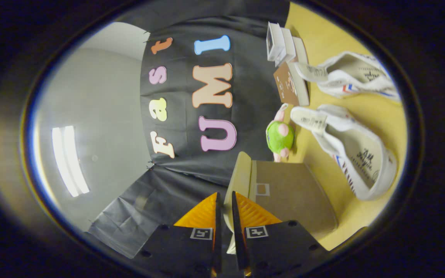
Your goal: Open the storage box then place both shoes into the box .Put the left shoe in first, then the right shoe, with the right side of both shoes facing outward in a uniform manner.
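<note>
The storage box [292, 193] sits on the yellow table [361, 127], and my gripper [224, 210] is closed down tight on the edge of its lid [238, 181], one finger on each side. Beyond the box lie the two white shoes [346, 154] [355, 75], near a green toy [280, 137] and some books [290, 79].

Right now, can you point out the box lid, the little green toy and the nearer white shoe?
Box lid [242, 173]: gripper view, on its pale edge, pinched by the gripper [225, 216].
Green toy [279, 138]: gripper view, on its round body.
Nearer white shoe [361, 162]: gripper view, on its insole.
</note>
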Demonstrator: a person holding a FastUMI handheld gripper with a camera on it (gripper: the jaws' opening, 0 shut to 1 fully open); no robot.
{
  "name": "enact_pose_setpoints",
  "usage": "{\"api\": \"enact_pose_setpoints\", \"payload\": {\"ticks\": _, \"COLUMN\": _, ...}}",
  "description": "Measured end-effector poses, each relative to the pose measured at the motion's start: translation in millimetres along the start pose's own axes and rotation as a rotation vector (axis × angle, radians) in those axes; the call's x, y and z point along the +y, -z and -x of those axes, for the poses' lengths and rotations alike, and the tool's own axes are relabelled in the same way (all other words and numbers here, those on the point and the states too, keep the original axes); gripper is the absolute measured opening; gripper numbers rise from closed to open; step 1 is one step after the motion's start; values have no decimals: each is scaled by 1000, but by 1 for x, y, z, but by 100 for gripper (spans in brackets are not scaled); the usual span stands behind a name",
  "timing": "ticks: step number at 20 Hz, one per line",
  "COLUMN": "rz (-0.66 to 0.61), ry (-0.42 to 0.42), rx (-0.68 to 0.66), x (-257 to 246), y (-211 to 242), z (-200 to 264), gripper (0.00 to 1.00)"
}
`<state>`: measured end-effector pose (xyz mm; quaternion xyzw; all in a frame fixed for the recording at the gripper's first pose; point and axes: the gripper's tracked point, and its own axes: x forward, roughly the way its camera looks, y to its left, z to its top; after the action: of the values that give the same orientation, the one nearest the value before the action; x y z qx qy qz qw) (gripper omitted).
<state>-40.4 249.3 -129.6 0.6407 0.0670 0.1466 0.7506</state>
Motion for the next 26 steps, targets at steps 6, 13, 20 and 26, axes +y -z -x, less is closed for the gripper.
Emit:
{"api": "enact_pose_setpoints", "payload": {"ticks": 6, "rz": -21, "ry": 72, "rx": 131, "x": -29, "y": 29, "z": -6, "gripper": 17}}
{"api": "enact_pose_setpoints", "payload": {"ticks": 13, "rz": 142, "ry": 75, "rx": 223, "x": -21, "y": 50, "z": -17, "gripper": 7}}
{"api": "enact_pose_setpoints", "payload": {"ticks": 20, "rz": 442, "ry": 6, "rx": 214, "x": 58, "y": 51, "z": -35, "gripper": 6}}
{"api": "enact_pose_setpoints", "payload": {"ticks": 26, "rz": 614, "ry": -56, "rx": 245, "x": 134, "y": 83, "z": -58, "gripper": 6}}
